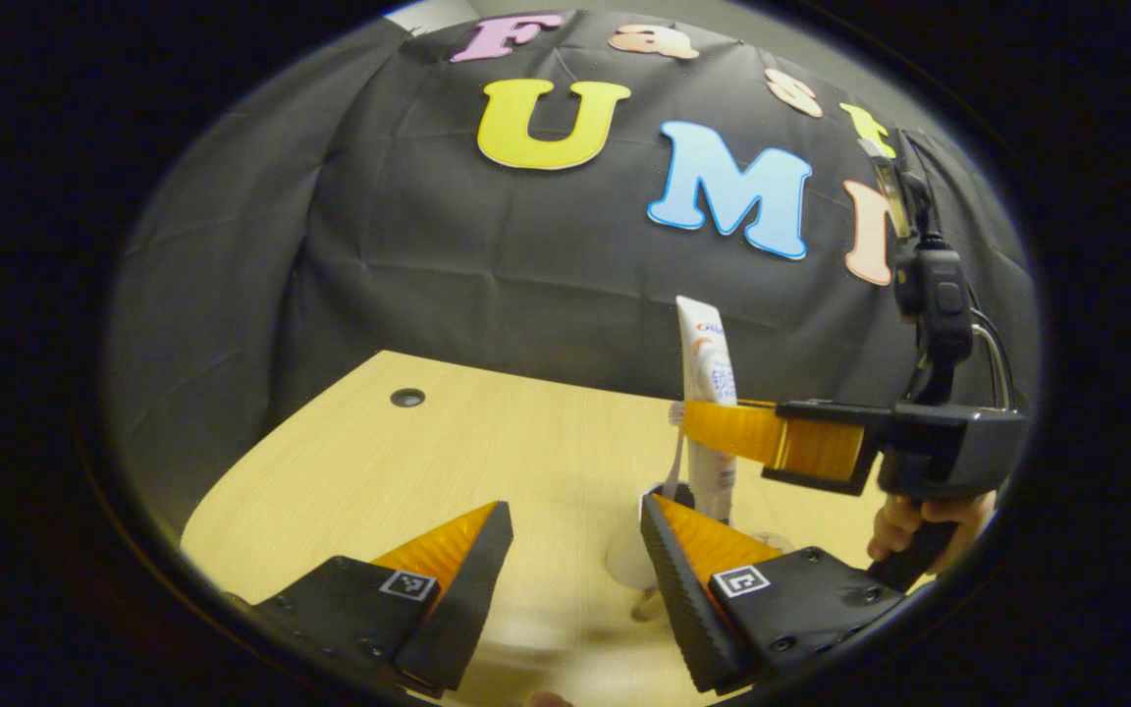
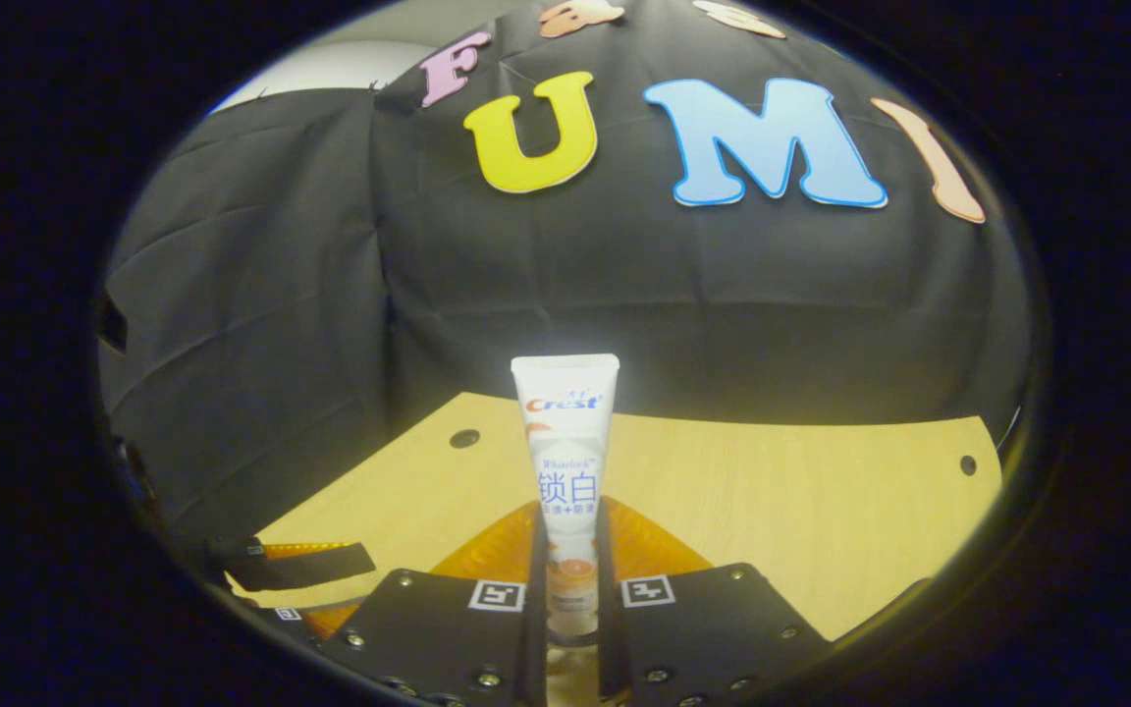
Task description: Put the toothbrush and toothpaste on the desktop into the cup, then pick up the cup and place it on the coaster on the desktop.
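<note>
My right gripper (image 2: 565,518) is shut on the white toothpaste tube (image 2: 565,462), which it holds upright with the flat end up. In the left gripper view that same right gripper (image 1: 713,424) reaches in from the right, clamping the tube (image 1: 706,363) above the white cup (image 1: 626,562). The tube's lower end is at the cup's mouth, hidden behind my left finger. A toothbrush (image 1: 673,454) stands in the cup beside the tube. My left gripper (image 1: 573,525) is open just left of the cup with nothing between its fingers.
The light wooden desktop (image 1: 526,442) has a small round hole (image 1: 407,397) at the back. A hand (image 1: 919,520) holds the right gripper's handle at the right edge. In the right gripper view, the left gripper (image 2: 300,565) sits low at the left.
</note>
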The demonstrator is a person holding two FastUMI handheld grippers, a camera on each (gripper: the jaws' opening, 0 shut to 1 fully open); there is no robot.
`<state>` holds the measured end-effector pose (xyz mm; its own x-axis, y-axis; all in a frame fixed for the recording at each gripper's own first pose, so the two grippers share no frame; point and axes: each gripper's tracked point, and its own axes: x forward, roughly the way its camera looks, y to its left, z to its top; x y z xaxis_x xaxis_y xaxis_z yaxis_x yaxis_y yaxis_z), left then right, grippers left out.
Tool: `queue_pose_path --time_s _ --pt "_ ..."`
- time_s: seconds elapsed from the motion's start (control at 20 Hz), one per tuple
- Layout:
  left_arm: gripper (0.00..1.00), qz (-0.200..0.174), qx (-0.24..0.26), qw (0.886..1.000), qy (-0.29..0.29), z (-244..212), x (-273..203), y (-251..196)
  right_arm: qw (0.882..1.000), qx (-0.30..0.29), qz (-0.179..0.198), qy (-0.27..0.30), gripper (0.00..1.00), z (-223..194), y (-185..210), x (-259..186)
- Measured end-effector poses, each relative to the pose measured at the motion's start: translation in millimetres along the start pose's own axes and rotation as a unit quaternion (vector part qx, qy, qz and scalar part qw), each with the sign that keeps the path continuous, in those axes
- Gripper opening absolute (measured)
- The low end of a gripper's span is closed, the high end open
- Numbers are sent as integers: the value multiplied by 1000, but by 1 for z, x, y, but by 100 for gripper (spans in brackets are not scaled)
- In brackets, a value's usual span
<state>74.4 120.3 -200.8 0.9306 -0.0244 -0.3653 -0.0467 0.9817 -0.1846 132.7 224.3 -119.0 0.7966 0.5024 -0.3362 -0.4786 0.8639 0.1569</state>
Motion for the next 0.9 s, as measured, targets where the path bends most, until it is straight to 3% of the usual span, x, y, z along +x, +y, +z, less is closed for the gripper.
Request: queue_pose_path --time_s 0.35,0.5,0.9 --pt "87 -4 -2 1000 15 -10 4 0 998 -42 -17 39 31 -21 -6 -9" --pt "87 -4 -6 1000 18 -12 4 -1 998 -50 -20 45 54 -24 -9 -13" --pt "87 -15 3 1000 26 -14 -1 -17 1000 -13 -13 -6 50 19 -11 -51"
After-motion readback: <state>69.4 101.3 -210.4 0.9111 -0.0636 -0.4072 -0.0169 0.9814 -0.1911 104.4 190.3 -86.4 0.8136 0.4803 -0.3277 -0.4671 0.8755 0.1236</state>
